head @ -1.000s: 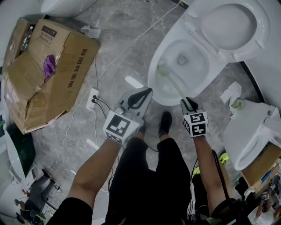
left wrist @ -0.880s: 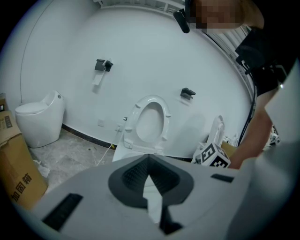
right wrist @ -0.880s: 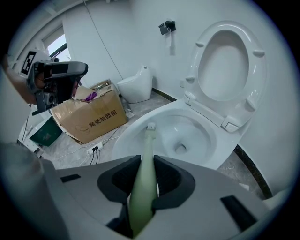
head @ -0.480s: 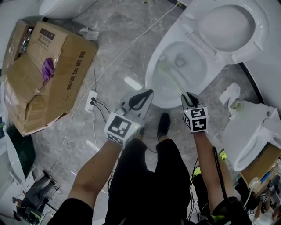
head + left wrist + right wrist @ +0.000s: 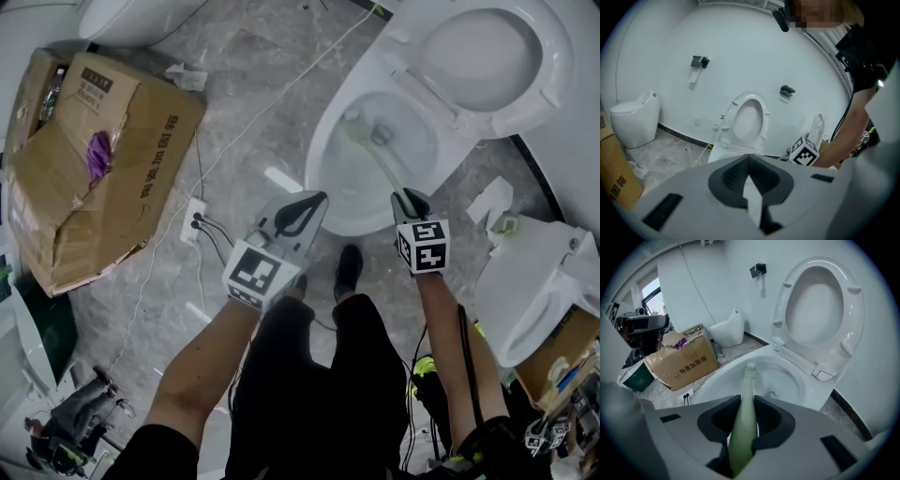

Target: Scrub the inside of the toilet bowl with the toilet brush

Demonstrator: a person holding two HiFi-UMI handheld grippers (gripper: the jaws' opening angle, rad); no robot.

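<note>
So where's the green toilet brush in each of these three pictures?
Head view: the toilet brush is right of centre near the top, slanting from the right tongs into the bowl.
Left gripper view: not in it.
Right gripper view: bottom centre, gripped in the tongs, head down in the bowl.
Shared landmark: the upturned toilet lid.

Cardboard box (image 5: 112, 187) side: "陶瓷加固箱"; top label (image 5: 97, 82) txt illegible.

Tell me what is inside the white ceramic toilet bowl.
The pale green toilet brush, gripped by the right gripper, reaches into the white ceramic toilet bowl, its bristle head near the left inner wall. The drain opening shows beside it. The surface under the head is covered.
</note>
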